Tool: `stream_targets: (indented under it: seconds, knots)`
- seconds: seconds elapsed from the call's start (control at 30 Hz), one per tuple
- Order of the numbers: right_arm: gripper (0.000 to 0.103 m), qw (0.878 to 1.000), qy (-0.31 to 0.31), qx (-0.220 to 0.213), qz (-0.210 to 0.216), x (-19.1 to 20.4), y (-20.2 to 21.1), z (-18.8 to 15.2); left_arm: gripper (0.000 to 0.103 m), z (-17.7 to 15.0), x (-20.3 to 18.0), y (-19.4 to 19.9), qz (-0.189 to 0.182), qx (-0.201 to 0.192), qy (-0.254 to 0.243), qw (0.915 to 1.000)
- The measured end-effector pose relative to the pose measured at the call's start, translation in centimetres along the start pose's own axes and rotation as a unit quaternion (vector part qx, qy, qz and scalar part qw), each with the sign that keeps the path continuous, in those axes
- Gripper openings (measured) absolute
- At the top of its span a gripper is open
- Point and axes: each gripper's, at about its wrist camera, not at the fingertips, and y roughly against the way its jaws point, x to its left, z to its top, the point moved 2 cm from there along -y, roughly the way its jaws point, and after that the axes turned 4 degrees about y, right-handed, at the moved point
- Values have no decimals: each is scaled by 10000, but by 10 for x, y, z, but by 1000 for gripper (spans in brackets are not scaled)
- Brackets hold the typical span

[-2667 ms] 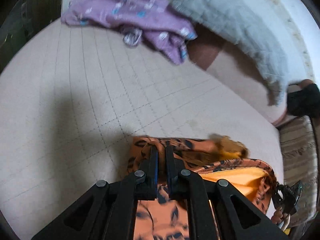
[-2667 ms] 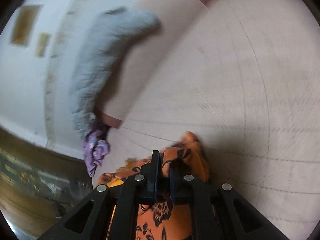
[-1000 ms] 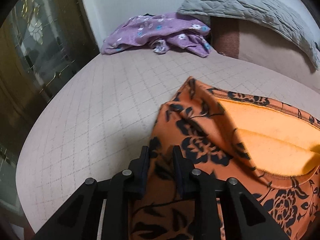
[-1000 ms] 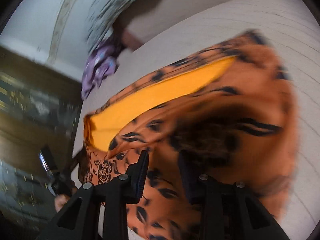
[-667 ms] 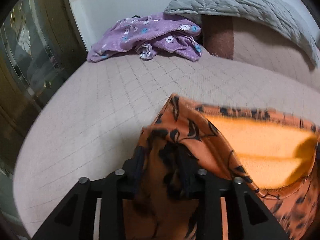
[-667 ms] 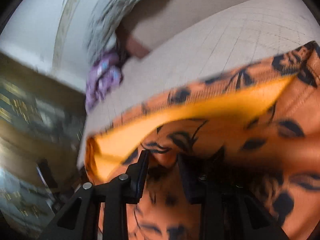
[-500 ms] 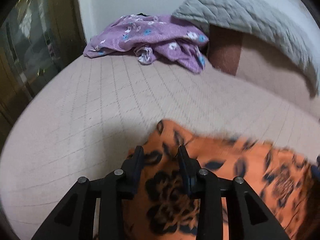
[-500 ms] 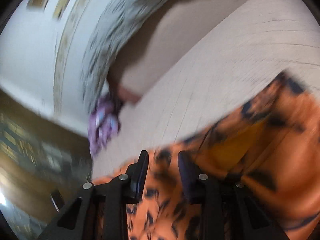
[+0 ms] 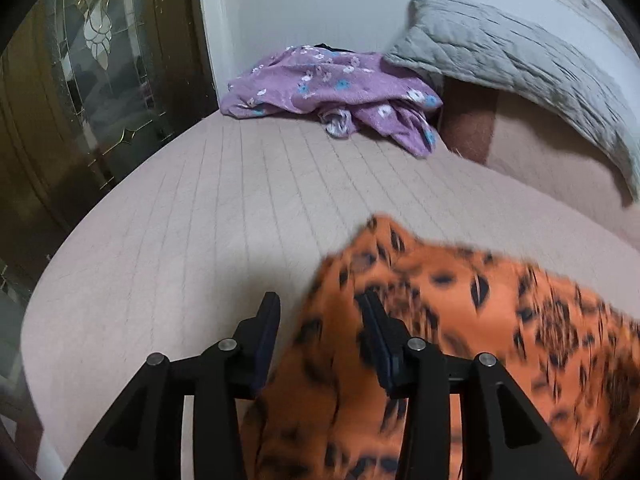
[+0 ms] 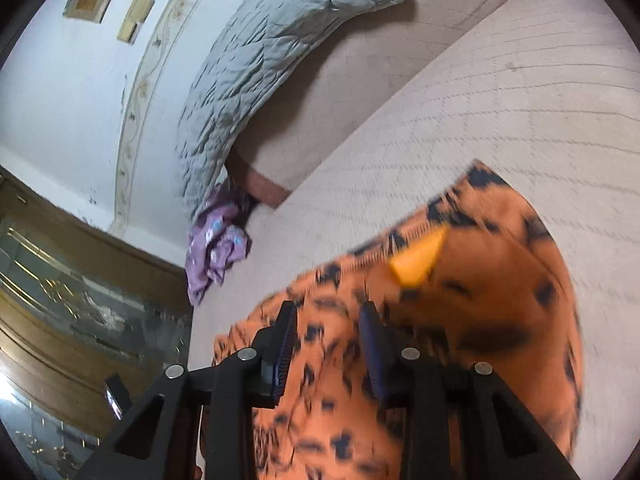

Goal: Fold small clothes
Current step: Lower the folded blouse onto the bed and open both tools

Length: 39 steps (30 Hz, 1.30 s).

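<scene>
The left hand-held gripper [image 9: 318,330] was opening off the orange black-flowered fleece garment [image 9: 460,320]; the right hand-held gripper [image 10: 328,332] stood released; folding looked unfinished, the purple floral garment [image 9: 332,88] untouched.

The left hand-held gripper [image 9: 318,314] points forward and downward, its jaws opening, with orange patterned cloth [image 9: 460,320] lying between and over them but not pinched. The right hand-held gripper [image 10: 328,324] also angles downward, rolled to one side, jaws parted above the same blurred cloth without clamping it.
</scene>
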Motion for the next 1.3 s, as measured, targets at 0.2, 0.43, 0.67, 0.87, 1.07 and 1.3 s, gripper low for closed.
stream_targets:
  seconds: [0.2,0.43,0.67,0.87,1.07,1.3]
  knots:
    - [36,9982,-151,572,-137,-1,19,-61,47,-48,-4,22,-91,270,-568,9980]
    - [33,9946,-592,830,-215,-39,35,-114,60,-87,12,20,-10,432,-1231,9914]
    - [0,9912,-972,896,-86,-70,55,-125,64,-91,54,23,-774,743,-513,9929]
    - [9,9929,-955,671,235,-64,89,-126,65,-97,94,47,-1304,788,494,9871]
    - [82,9913,-1187,533,175,-62,95,-135,75,-110,94,39,-2010,1384,1165,9627]
    - [81,9852,-1645,289,375,-72,92,-134,79,-99,95,19,-2419,1381,1939,9406]
